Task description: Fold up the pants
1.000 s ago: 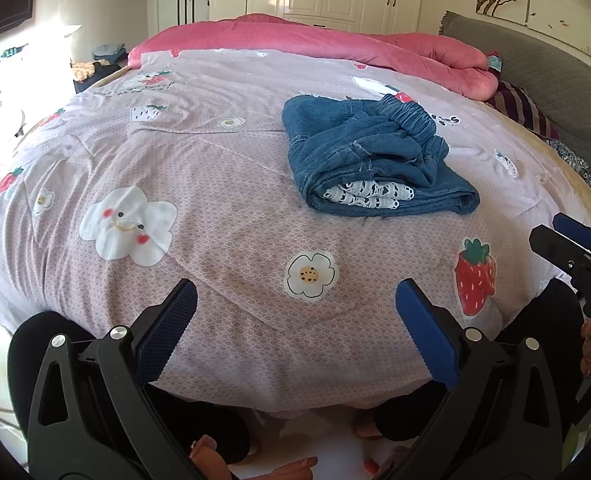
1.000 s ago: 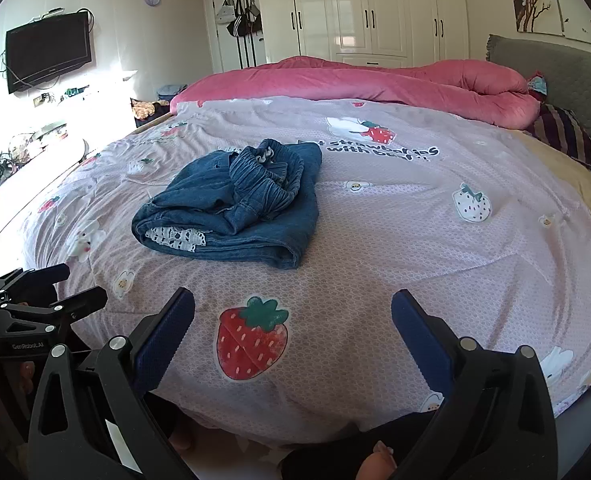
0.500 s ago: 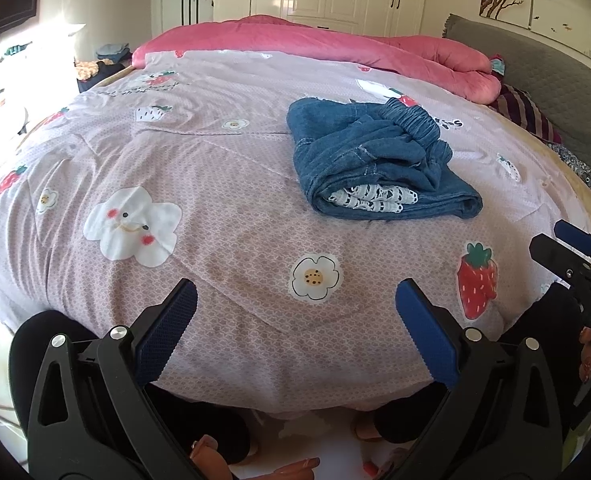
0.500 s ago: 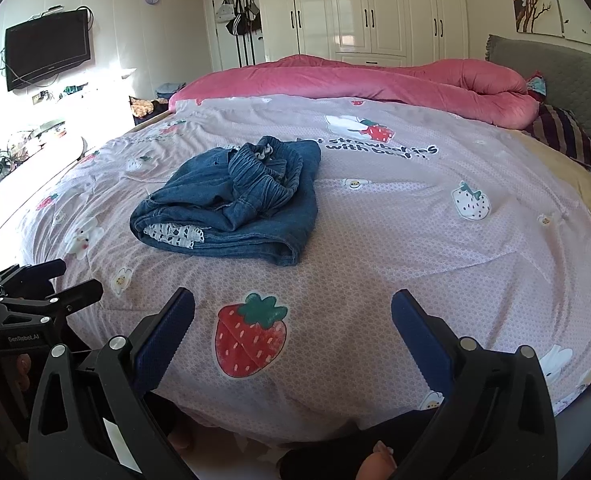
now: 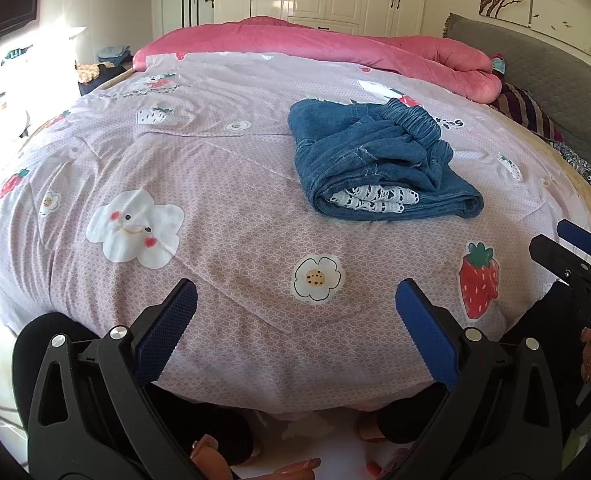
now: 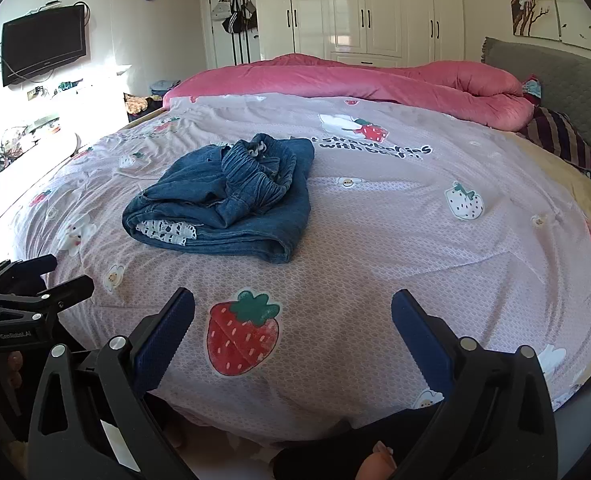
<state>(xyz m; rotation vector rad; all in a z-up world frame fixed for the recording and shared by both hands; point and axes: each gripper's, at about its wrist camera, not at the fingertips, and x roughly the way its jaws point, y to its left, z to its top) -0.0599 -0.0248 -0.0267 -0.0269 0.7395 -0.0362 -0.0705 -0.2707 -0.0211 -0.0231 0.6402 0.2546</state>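
Note:
A pair of blue denim pants [image 5: 375,160] lies bunched on the bed, elastic waistband on top and white lace trim showing at the near edge; in the right wrist view the pants [image 6: 231,196] sit left of centre. My left gripper [image 5: 295,304] hangs open above the bed's near edge, well short of the pants, nothing between its blue pads. My right gripper [image 6: 293,312] is open too, over a strawberry print, also short of the pants. Each gripper shows at the edge of the other's view: right gripper [image 5: 575,252], left gripper [image 6: 35,284].
The bed [image 5: 223,184] has a pale pink printed cover. A rolled pink duvet [image 6: 375,80] lies along the far side, striped pillows [image 6: 563,136] and a grey headboard at right. White wardrobes and a wall TV [image 6: 43,44] stand beyond. A person's legs and feet show below.
Both grippers have eased slightly toward the bed, so the pants sit a little lower and nearer in each view. Both stay open; the pants have not moved.

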